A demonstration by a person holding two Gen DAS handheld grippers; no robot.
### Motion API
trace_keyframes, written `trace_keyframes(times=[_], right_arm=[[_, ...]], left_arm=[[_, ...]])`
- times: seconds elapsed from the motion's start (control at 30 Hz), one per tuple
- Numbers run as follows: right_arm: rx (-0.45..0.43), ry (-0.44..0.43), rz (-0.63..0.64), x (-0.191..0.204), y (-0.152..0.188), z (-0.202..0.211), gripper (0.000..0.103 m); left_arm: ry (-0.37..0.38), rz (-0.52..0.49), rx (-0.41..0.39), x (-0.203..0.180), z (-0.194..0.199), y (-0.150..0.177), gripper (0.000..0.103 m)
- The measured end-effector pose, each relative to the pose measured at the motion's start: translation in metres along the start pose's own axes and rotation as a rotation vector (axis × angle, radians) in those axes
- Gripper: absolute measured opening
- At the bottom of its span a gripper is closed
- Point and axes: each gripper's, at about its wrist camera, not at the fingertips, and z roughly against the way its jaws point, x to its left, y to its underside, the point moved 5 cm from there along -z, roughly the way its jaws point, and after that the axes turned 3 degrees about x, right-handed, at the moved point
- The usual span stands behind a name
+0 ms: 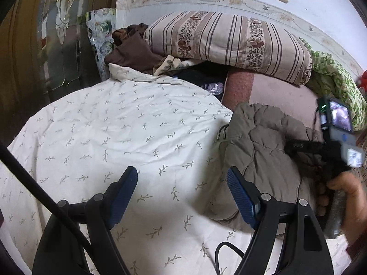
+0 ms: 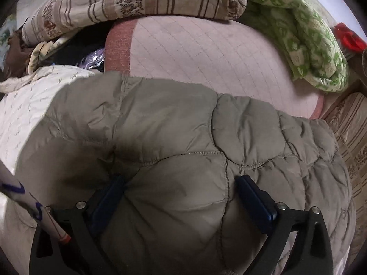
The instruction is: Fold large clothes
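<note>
1. left wrist view: left gripper (image 1: 182,190) wide open, empty, over the quilt (image 1: 114,126); jacket (image 1: 263,142) lies bunched to its right, just beside the right finger.
2. right wrist view: right gripper (image 2: 181,188) jaws spread around a puffed fold of jacket (image 2: 183,133); grip not closed.
3. judgement: right hand nearer; left must reach rightward.

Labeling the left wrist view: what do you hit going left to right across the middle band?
Glass-panelled door → white leaf-print duvet → grey quilted jacket → right gripper, pushed into the jacket, with its camera unit at the far right.
</note>
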Motion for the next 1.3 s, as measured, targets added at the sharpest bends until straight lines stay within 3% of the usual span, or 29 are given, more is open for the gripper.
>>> trace_keyframes(times=[0.1,0.23,0.33,0.43,0.63,0.8,0.97,1.1,1.3], right_arm=[[-0.031,-0.049,-0.011,-0.018,0.003,0.028,0.099],[-0.088,-0.039,-0.065,-0.059,0.02,0.059,0.099],[-0.051,0.024,-0.112,-0.097,0.041,0.046,0.1],[-0.001,0.0,-0.101,-0.115,0.055,0.023,0.102],[-0.097,0.002,-0.164,-0.151,0.072,0.073,0.101],[-0.021,0.023,-0.123,-0.169,0.107,0.058,0.102],[-0.081,-0.027,-0.159,-0.18,0.137,0.11,0.102],[-0.112,-0.067,-0.174,-0.181,0.187,0.161,0.102],[-0.101,-0.1,-0.254,-0.196,0.265,0.196,0.102]], left_arm=[[0.011,-0.004,0.008,-0.002,0.0,0.002,0.079],[0.013,-0.013,0.022,-0.006,-0.004,0.006,0.079],[0.011,-0.024,0.032,-0.01,-0.007,0.009,0.079],[0.001,-0.042,0.038,-0.014,-0.01,0.012,0.079],[0.012,-0.035,0.058,-0.015,-0.016,0.014,0.079],[0.0,-0.048,0.057,-0.018,-0.016,0.016,0.079],[-0.015,-0.034,0.011,-0.017,0.011,0.015,0.079],[-0.04,-0.076,0.01,-0.019,0.045,0.022,0.079],[-0.016,-0.098,0.028,-0.002,0.125,0.056,0.079]])
